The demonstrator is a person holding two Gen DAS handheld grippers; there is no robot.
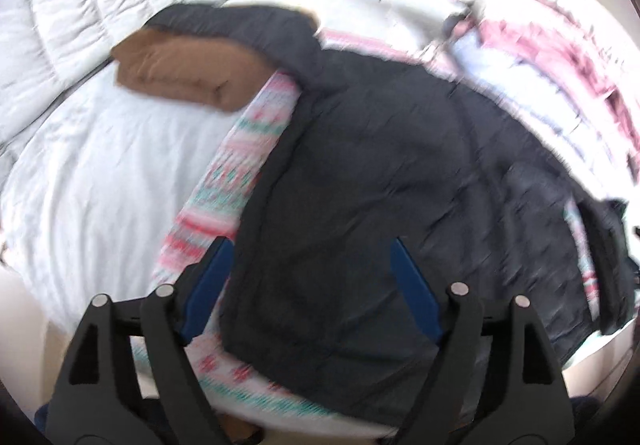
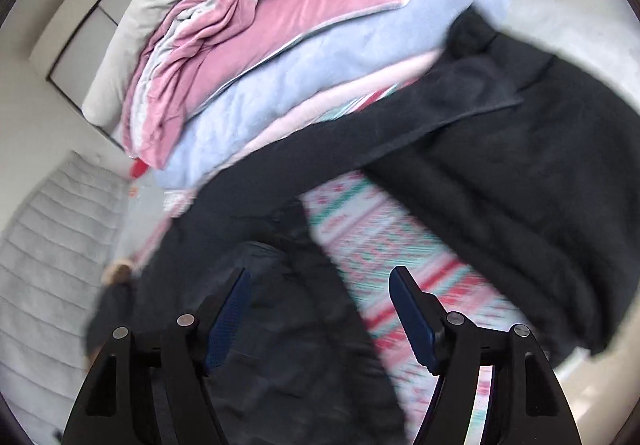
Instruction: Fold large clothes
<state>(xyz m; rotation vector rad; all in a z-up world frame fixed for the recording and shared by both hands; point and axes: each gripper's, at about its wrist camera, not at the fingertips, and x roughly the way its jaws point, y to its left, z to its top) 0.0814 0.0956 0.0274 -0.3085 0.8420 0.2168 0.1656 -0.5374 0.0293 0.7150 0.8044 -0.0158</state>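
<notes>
Dark jacket (image 1: 360,185) lies flat on the bed (image 1: 100,173), hood at 11 o'clock; both jaws open, empty; next, w/ left gripper (image 1: 308,281) & right gripper (image 2: 320,305), pinch hem corners evenly, fold toward hood.

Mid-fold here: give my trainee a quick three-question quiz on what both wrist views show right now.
1. True or false: the left gripper is clamped on the dark jacket.
2. Multiple choice: what lies directly under the dark jacket? A) bare floor B) patterned red-and-green blanket C) brown cardboard
3. Short answer: in the right wrist view, what colours are the bedding pile behind the jacket?

Key:
1. False; its jaws stand open, nothing pressed between them. The right gripper is open too.
2. B
3. Pink and light blue.
</notes>
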